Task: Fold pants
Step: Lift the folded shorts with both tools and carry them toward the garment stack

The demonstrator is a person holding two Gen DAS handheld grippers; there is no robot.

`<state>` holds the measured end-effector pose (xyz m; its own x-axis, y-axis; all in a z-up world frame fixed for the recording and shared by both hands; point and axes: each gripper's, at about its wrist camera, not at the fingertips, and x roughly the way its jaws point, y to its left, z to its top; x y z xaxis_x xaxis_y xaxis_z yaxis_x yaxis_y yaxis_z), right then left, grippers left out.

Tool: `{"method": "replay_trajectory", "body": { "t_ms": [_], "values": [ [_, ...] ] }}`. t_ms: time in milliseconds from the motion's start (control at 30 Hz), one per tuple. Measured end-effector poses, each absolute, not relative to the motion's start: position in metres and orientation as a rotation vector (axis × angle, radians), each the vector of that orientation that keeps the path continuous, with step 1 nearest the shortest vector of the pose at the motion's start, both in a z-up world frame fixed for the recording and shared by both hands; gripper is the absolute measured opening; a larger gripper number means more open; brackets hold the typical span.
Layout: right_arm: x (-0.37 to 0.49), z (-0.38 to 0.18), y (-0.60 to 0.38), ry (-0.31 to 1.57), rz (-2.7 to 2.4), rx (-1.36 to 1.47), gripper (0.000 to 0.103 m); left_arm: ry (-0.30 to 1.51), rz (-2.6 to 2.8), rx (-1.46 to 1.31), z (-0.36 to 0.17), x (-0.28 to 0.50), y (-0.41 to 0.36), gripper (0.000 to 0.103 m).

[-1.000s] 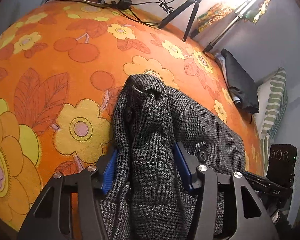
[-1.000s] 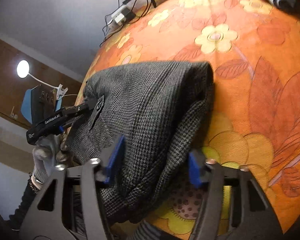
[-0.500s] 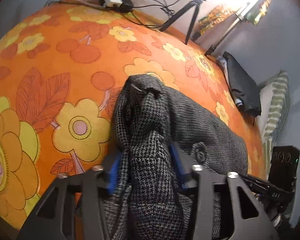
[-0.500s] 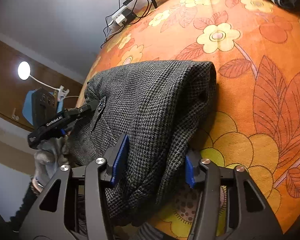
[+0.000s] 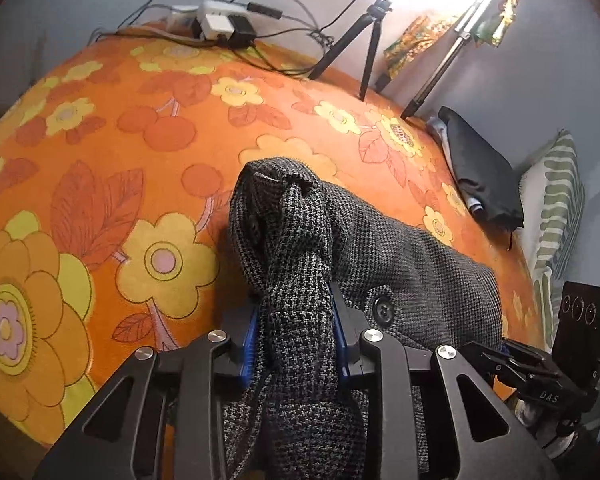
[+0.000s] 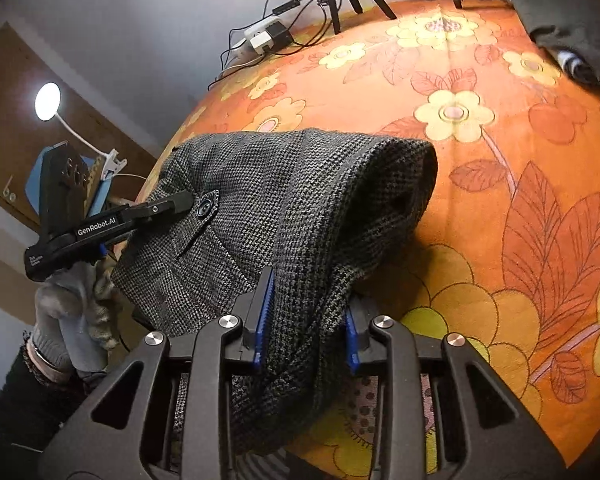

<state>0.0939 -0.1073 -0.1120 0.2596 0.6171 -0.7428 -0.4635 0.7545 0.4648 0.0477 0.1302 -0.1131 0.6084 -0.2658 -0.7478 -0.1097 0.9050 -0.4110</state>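
Pants (image 5: 400,264) | left tool (image 5: 294,344), right tool (image 6: 306,332) just clenched on them | label "GenRobot.AI"

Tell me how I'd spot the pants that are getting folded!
Look at the big orange bedspread with yellow flowers. Near its front edge lies a bunched grey-and-black houndstooth woven pair of pants, with a dark round button on a flap. Unlike the plain black cloth bundle at the far side, it is checked and pinched in both tongs.
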Motion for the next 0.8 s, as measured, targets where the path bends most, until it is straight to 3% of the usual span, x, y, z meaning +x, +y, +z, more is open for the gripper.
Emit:
{"method": "replay_trajectory", "body": {
  "t_ms": [800],
  "values": [
    [0.067,-0.070,-0.104,0.909,0.745,-0.009,0.025,0.782,-0.125,-0.257,-0.070,0.029,0.085,0.022]
  ]
}}
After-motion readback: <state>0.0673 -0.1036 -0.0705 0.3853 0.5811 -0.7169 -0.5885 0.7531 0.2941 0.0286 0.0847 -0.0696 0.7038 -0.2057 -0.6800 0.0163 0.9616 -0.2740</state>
